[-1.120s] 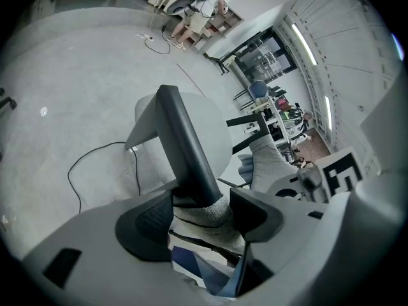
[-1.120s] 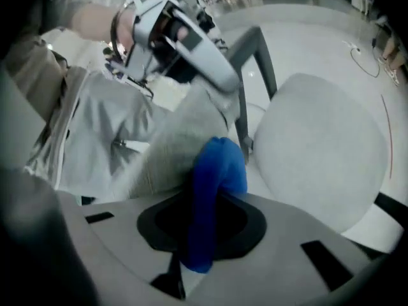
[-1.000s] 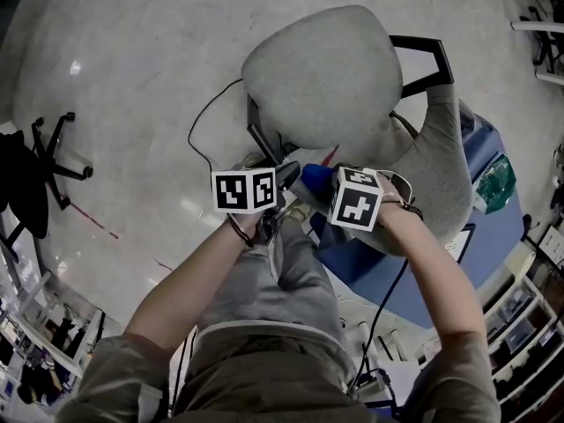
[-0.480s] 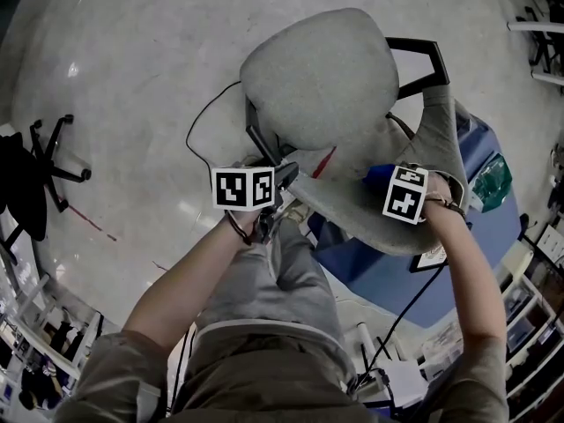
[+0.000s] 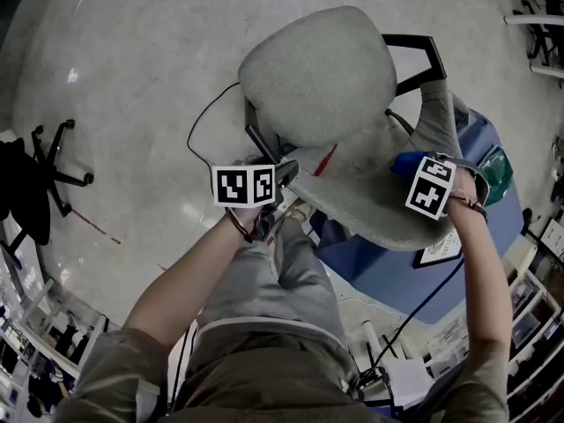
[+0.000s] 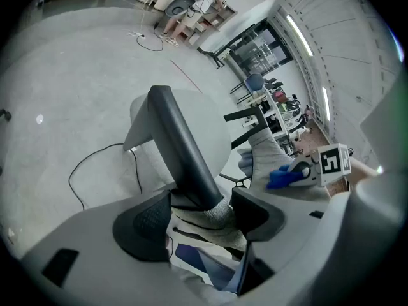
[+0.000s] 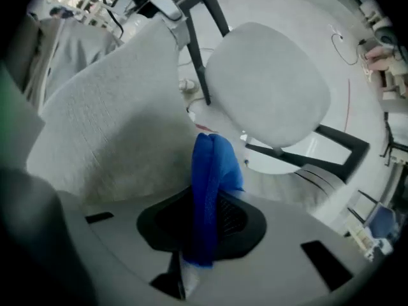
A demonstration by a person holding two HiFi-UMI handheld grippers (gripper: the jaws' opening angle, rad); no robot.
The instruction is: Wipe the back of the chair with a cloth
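L gripper (image 6: 204,214): fingers wide, just been opening. The chair (image 5: 352,148) is between them: dark armrest bar (image 6: 182,148) plus grey backrest (image 5: 357,196) corner, filling the gap pad to pad. Posn in head view: backrest's 9 o'clock edge.
R gripper (image 7: 207,225): fingers clamped on blue cloth (image 7: 211,183). Cloth lies over backrest rear face near its 3 o'clock edge. Seat (image 5: 317,77) at 12 o'clock.

Pale floor (image 5: 132,77) — black cable (image 5: 189,139) lying, grey chair (image 5: 317,77) standing on it
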